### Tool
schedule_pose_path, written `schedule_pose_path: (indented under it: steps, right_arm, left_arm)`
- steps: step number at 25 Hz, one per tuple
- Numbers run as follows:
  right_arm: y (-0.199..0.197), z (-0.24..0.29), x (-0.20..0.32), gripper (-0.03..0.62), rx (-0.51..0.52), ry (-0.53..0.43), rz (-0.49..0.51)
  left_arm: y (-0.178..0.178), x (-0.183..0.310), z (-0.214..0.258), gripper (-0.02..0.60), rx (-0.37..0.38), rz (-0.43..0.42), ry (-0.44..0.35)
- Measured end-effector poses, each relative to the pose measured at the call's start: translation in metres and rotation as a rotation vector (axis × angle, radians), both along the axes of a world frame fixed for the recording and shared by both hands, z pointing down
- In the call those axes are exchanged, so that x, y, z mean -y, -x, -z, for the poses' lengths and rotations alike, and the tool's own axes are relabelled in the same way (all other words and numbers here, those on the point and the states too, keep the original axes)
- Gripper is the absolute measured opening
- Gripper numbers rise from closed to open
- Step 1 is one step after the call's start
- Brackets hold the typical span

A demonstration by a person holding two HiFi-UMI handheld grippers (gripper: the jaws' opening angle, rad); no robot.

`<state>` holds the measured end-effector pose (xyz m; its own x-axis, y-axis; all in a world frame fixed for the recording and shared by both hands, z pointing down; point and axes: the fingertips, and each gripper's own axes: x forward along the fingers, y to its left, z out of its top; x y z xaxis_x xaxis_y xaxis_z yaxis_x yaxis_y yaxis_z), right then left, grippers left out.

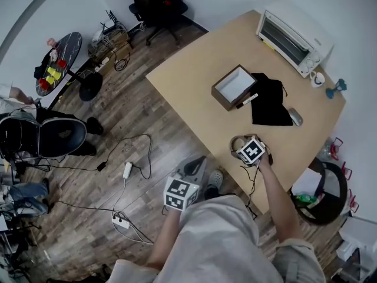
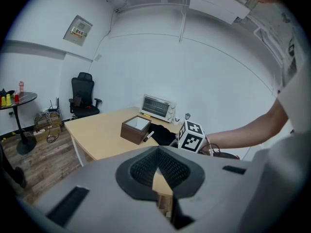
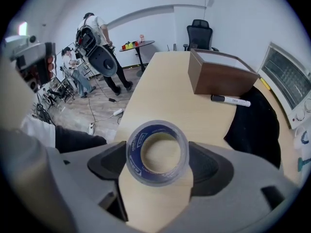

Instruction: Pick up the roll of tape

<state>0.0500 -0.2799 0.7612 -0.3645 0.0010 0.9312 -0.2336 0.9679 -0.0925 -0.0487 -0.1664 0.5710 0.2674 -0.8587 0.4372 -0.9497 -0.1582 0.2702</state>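
Right gripper view: right gripper point(image 3: 157, 154) has its pads pressed against both sides of the roll of tape point(image 3: 135, 154), which lies flat near the table point(image 3: 160, 91) edge; grasp looks made, next a steady straight lift; left gripper point(image 2: 156, 164) closed on nothing, off the table.

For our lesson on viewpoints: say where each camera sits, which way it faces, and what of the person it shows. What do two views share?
Head view: on the person's head, looking down at the table; shows both arms, left gripper, right gripper.
Left gripper view: beside the table, facing across it toward the toaster oven; shows its shut jaws and the right arm.
Right gripper view: above the table, looking down at the roll of tape between its jaws.
Shared: both gripper views show the box.
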Motion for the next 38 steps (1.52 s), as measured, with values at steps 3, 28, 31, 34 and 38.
schedule_pose_path:
  steps: [3,28,31,34,38]
  right_arm:
    - [0.000,0.003,0.000,0.402,0.018,0.006,-0.018]
    - [-0.032,0.014,0.000,0.400,0.150,0.047,-0.292]
    - [-0.036,0.011,-0.005,0.400,0.139,0.052,-0.297]
    - [-0.043,0.004,-0.008,0.400,0.112,0.052,-0.299]
    - [-0.045,-0.002,-0.010,0.400,0.109,0.060,-0.315]
  left_arm:
    - [-0.001,0.000,0.001,0.005,0.000,-0.002,-0.001]
    - [-0.012,0.006,-0.003,0.005,-0.014,-0.098,0.034]
    - [-0.015,0.006,-0.003,0.005,-0.015,-0.111,0.035]
    - [-0.015,0.006,-0.004,0.005,-0.016,-0.117,0.036]
    - [-0.013,0.007,-0.005,0.005,-0.019,-0.118,0.032]
